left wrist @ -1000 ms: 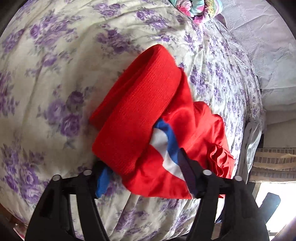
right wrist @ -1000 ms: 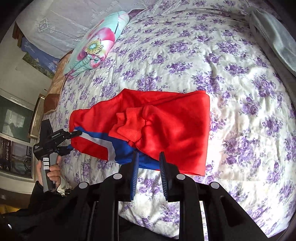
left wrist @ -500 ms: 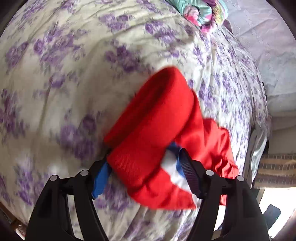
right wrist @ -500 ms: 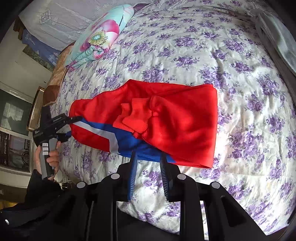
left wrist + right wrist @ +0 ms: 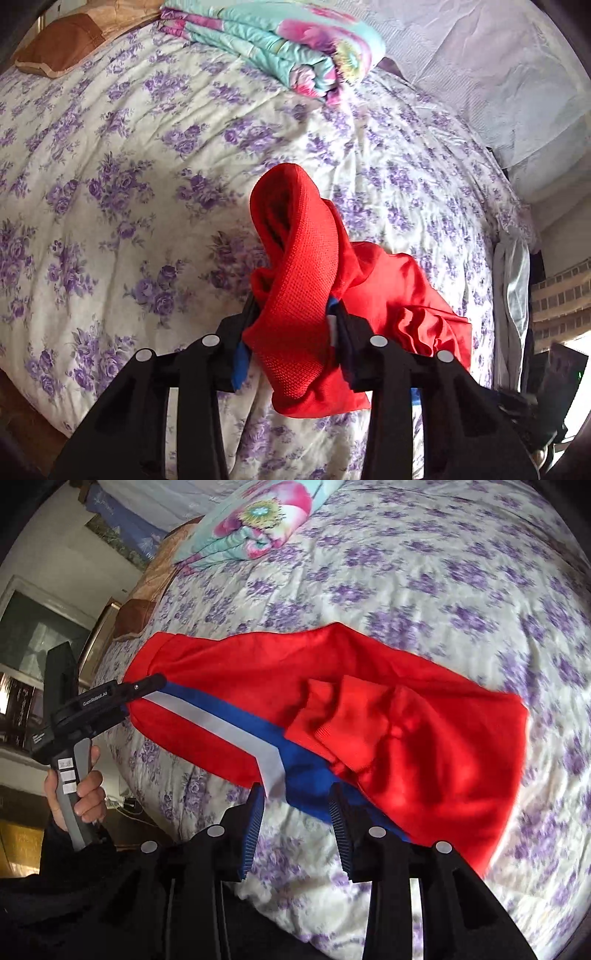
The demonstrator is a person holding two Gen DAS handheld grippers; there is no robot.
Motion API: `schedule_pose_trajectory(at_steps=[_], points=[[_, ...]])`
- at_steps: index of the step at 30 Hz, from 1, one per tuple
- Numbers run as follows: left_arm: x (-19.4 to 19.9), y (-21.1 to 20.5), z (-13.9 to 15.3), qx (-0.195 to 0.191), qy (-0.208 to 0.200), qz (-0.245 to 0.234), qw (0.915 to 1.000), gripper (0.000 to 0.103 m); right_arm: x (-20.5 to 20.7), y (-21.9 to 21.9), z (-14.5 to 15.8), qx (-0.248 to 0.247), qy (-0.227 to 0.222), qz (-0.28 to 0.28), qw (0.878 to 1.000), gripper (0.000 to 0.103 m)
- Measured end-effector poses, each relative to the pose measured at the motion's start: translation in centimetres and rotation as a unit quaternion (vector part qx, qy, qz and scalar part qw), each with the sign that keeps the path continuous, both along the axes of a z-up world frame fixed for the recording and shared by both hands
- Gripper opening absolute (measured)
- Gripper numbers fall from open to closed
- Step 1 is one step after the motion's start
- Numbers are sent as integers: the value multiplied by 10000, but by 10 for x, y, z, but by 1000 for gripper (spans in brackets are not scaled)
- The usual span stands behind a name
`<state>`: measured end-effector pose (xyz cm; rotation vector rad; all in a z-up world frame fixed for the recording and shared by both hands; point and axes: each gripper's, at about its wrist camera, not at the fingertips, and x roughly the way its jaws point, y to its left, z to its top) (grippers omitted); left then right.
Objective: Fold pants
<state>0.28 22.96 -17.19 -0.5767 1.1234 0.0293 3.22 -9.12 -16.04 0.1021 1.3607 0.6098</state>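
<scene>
Left wrist view first: my left tongs (image 5: 291, 328) are clamped on the ribbed red waistband of the pants (image 5: 295, 295), the fabric bunched thick between the two fingers and raised off the bed (image 5: 110, 166). Past the grip, more of the red cloth trails down onto the purple-flowered bedspread on my right. A folded floral blanket (image 5: 280, 48) lies at the far end of the bed, with a brown pillow (image 5: 59, 48) off in the far left corner.

From the right wrist camera, the pants (image 5: 424, 738) stretch across the bed (image 5: 406, 572), a blue and white stripe (image 5: 221, 723) running along the near edge. My right tongs (image 5: 295, 812) stand parted at a medium gap, the blue hem lying just between the fingertips; whether the pads touch it I cannot tell. At the left, a hand (image 5: 77, 794) holds the left tongs (image 5: 147, 683), pinching the far end of the garment.
</scene>
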Motion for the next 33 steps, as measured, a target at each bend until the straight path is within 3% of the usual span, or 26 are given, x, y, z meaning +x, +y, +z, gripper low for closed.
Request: schedule_pose_trajectory(at_steps=[4, 5, 6, 7, 15, 18, 21, 26, 30, 33], points=[[8, -6, -2, 185, 90, -8, 9998, 37, 42, 57, -23, -110, -284, 486, 9984, 37], [9, -5, -3, 190, 103, 12, 9998, 37, 49, 67, -30, -195, -264, 554, 9979, 29], [9, -6, -2, 196, 101, 19, 9998, 36, 55, 77, -38, -238, -174, 607, 9977, 13], [10, -6, -1, 204, 100, 21, 9997, 36, 58, 83, -45, -260, -73, 650, 9975, 10], [9, -11, 3, 302, 63, -86, 9995, 36, 64, 106, -90, -661, 262, 825, 9940, 8], [12, -20, 5, 544, 130, -171, 9983, 36, 68, 102, -84, -528, 448, 726, 9950, 8], [13, -25, 15, 618, 50, -258, 9977, 36, 73, 68, -51, 57, 428, 264, 9987, 11], [11, -35, 35, 561, -302, -439, 9970, 36, 62, -25, -1, 81, -54, -617, 9980, 12], [15, -62, 58, 659, -549, -847, 9927, 36, 33, -108, 13, 273, -183, -1531, 9877, 12], [22, -103, 80, 878, -812, -1409, 9828, 36, 8, -171, 11, 428, -95, -2269, 9729, 12]])
